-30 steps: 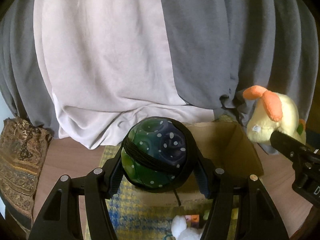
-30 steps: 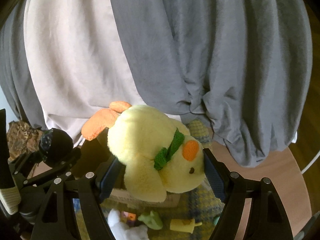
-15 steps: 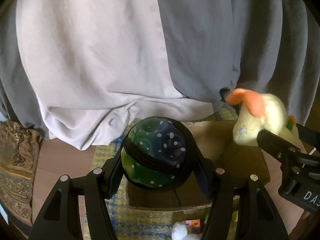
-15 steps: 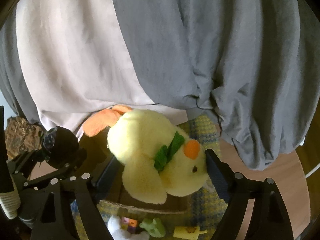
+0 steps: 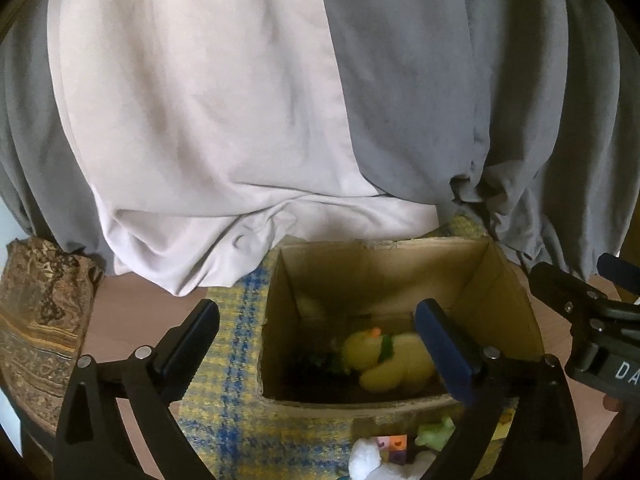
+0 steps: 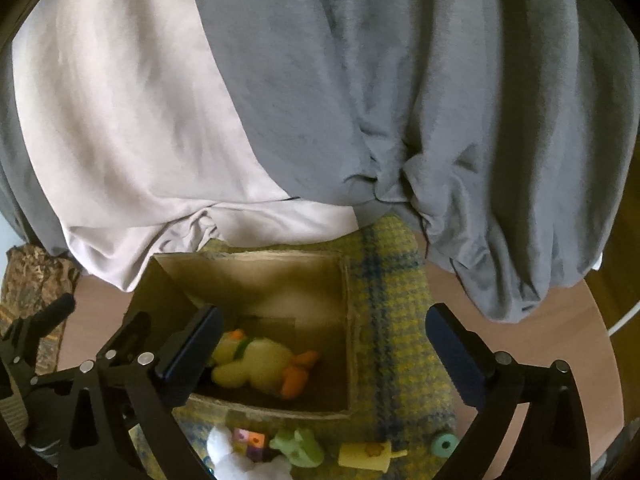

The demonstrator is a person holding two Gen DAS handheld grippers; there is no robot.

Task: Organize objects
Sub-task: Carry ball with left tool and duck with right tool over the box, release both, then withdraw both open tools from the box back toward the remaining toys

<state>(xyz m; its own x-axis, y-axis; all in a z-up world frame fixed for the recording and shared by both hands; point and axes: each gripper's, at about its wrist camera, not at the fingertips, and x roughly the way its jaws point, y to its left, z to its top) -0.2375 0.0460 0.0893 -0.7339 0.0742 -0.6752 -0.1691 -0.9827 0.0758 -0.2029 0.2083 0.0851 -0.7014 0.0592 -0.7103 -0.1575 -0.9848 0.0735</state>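
A round wooden tabletop (image 6: pixel 500 344) carries a yellow and blue checked mat (image 6: pixel 400 320). Grey and white drapes (image 6: pixel 280 120) spill onto its far edge, and a patterned cloth (image 5: pixel 36 320) rests at its left side.

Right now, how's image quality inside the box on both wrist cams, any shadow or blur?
Left wrist: cardboard box floor in deep shadow, dark ball barely readable beside the yellow plush; strong fisheye bending at the edges. Right wrist: plush lit but soft, near box corner dark; curtains slightly blurred.
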